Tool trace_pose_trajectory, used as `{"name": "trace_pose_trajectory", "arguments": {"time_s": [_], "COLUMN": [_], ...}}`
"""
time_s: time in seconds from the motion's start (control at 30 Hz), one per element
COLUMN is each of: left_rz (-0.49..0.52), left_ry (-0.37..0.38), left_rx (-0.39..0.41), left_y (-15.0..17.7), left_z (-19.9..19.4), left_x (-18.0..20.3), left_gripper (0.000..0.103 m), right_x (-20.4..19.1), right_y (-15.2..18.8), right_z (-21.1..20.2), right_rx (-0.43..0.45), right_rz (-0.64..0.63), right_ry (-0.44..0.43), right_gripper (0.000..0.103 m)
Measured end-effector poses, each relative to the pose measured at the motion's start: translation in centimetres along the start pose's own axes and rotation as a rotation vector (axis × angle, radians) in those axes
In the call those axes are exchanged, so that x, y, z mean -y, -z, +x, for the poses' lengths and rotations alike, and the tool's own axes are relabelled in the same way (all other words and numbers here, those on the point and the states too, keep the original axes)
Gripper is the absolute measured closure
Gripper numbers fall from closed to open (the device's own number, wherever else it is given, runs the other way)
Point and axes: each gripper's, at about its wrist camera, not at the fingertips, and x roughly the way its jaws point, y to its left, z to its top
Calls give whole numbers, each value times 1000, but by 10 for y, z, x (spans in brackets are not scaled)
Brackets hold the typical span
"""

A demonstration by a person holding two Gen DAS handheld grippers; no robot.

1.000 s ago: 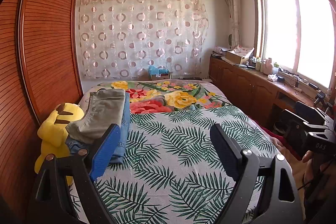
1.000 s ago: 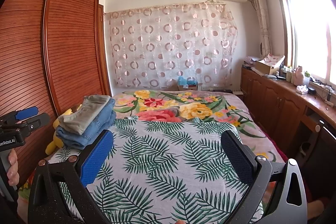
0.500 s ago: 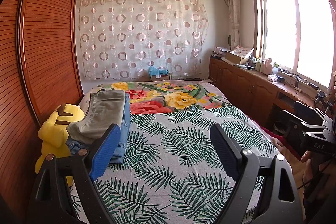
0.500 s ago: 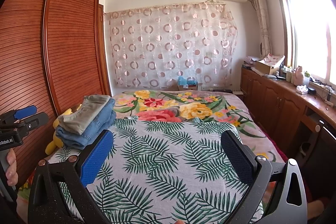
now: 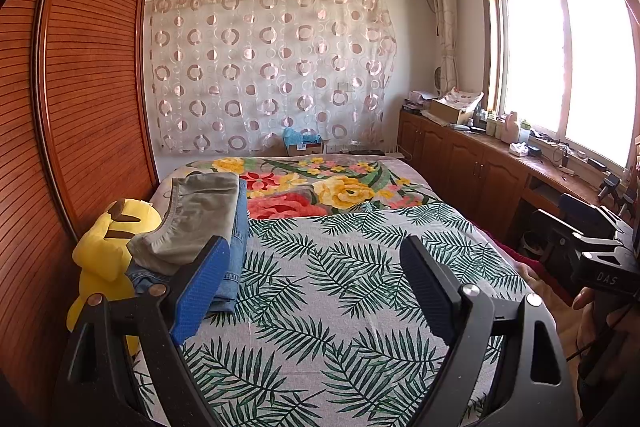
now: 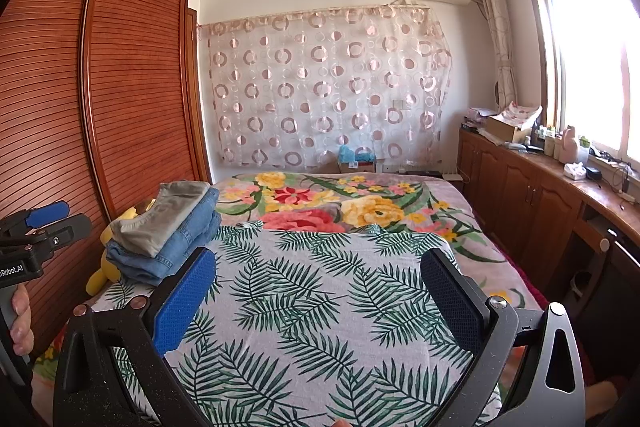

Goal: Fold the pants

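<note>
Both sets of jaws are standing wide apart with nothing between them: I am holding the left gripper (image 5: 314, 281) and the right gripper (image 6: 320, 293) over the near end of the bed (image 6: 320, 311), each one looking along its blue-padded fingers (image 6: 184, 301) toward the far wall. From the left wrist view I am seeing the right gripper's black body off the bed's right edge, and from the right wrist view the left one off the bed's left edge. I am reading the folded pants (image 5: 192, 215) as a stack sitting on the bed's left side: a grey pair (image 6: 160, 217) is lying on top of a blue denim pair (image 6: 176, 251), and neither gripper is touching them. A yellow plush toy (image 5: 110, 247) is sitting just beside the stack, wedged between the bed and the slatted wooden wardrobe (image 6: 132, 99). A palm-leaf sheet (image 5: 340, 291) is covering the near part of the bed and a floral blanket (image 6: 340, 203) is showing beyond it. Behind the bed's head a circle-patterned curtain (image 5: 268, 75) is hanging, and right of the bed a wooden counter (image 6: 532, 187) is running under the window
</note>
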Motion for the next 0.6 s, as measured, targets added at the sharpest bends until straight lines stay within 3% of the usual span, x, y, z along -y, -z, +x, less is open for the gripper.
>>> {"name": "trace_pose_trajectory", "arguments": {"time_s": [0.6], "left_rz": [0], "left_ry": [1], "left_rx": [1], "left_y": [1], "left_z": [0], "left_x": [0], "left_gripper": [15], "right_x": [-1], "right_y": [0], "right_z": [0], "right_rx": [3], "right_rz": [1], "right_ry": [3], "right_gripper": [1]}}
